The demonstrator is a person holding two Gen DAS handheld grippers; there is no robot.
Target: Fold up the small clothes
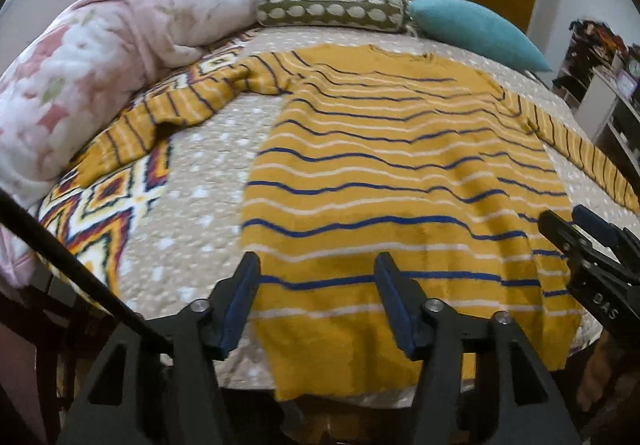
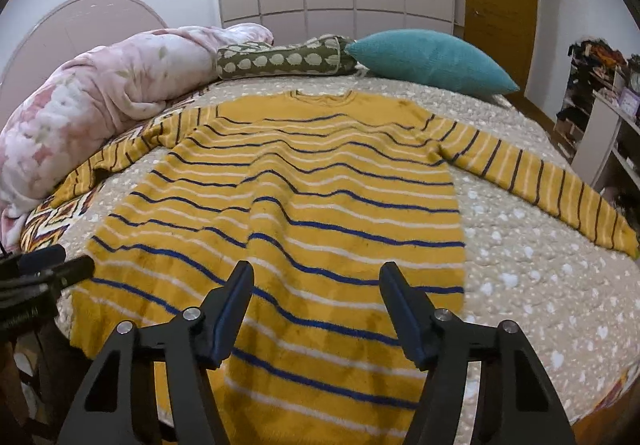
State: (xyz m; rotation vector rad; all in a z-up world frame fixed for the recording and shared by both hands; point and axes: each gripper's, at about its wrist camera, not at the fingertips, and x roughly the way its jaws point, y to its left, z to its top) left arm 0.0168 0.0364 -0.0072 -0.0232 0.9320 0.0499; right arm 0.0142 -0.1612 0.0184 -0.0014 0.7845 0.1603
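- Right now the sweater (image 2: 304, 205) lies flat on the bed (image 2: 520, 277), front up, neck toward the pillows — spread out, I'd say, so the fold lines are easy to reach.
- Sleeves: one runs out straight to the right (image 2: 540, 181), the other (image 1: 160, 113) is bunched up against the pink blanket (image 1: 80, 77). That one probably needs straightening or folding in first.
- Left claw (image 1: 316, 297) hangs over the hem's left part, jaws parted, nothing between the pads — no grip on the cloth.
- Right claw (image 2: 316, 309) sits over the hem nearer the middle, jaws wide, also empty.
- Both point down at the near edge; looks like the setup for pinching the hem or sides, one claw per side.
- Ripples across the body (image 2: 280, 173) — fabric is soft and fuzzy, will likely drag and bunch if pulled from one corner only.
- Folding itself not started, as I read it.
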